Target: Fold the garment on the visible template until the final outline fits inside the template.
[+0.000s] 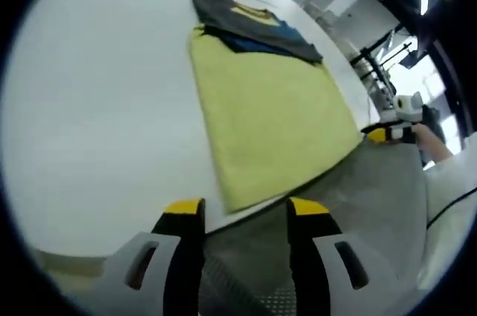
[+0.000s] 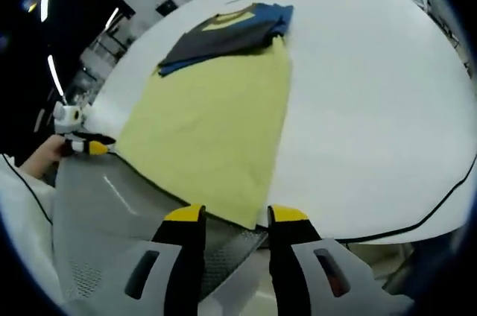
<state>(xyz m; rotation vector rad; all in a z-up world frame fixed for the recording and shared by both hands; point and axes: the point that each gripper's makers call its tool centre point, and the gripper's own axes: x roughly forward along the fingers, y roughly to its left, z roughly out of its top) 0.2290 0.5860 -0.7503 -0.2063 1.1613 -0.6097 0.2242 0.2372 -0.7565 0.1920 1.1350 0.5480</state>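
A: Nearest?
B: The left claw [image 1: 237, 210] and the right claw [image 2: 235, 215], both spread apart, gripping nothing, at the near corners of the yellow template [image 1: 268, 115].
A: And the garment?
B: The dark garment [image 1: 253, 27] lies folded across the template's far end on the white table [image 1: 97, 107].
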